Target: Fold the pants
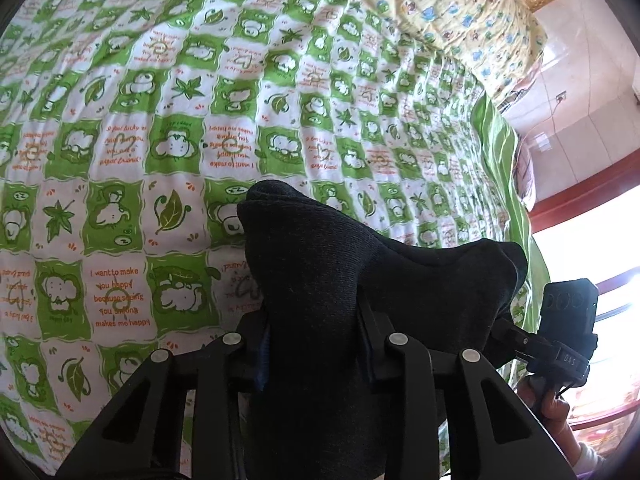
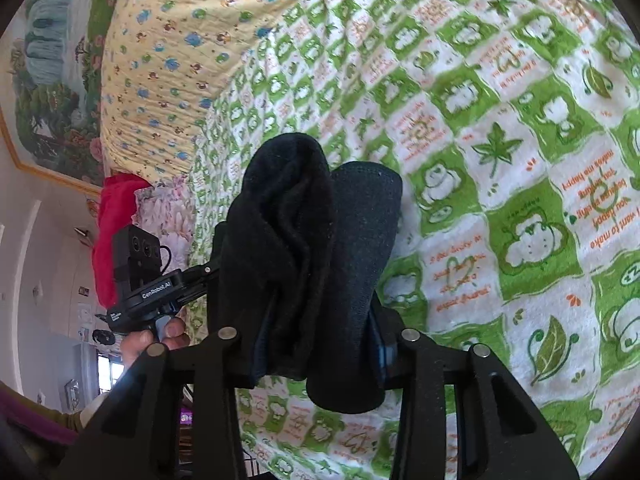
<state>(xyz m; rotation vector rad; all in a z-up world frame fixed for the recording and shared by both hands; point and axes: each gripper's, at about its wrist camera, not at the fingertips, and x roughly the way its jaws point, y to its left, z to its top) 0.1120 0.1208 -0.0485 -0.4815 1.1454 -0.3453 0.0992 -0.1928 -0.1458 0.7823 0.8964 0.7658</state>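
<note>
Both tongs are clamped on the dark pants point(image 1: 320, 280): the left gripper point(image 1: 316, 340) has a thick bunch of cloth pinched between its fingers, and the right gripper point(image 2: 316, 336) grips another bunch the same way. Fabric bulges up past each set of fingertips and spans across to the other tool, held above the green-and-white bedsheet point(image 1: 160, 140).

The pants point(image 1: 320, 280) were dark, near-black knit fabric with a fine ribbed weave, bunched rather than flat. In the left wrist view a thick wad of cloth rose upward in a rounded peak, then sagged in a saddle toward a second hump at the right. In the right wrist view the pants point(image 2: 304, 240) stood as two upright rolled lobes side by side, the left one deeply creased, the right one smoother, with a lower end hanging down above the bed.
</note>
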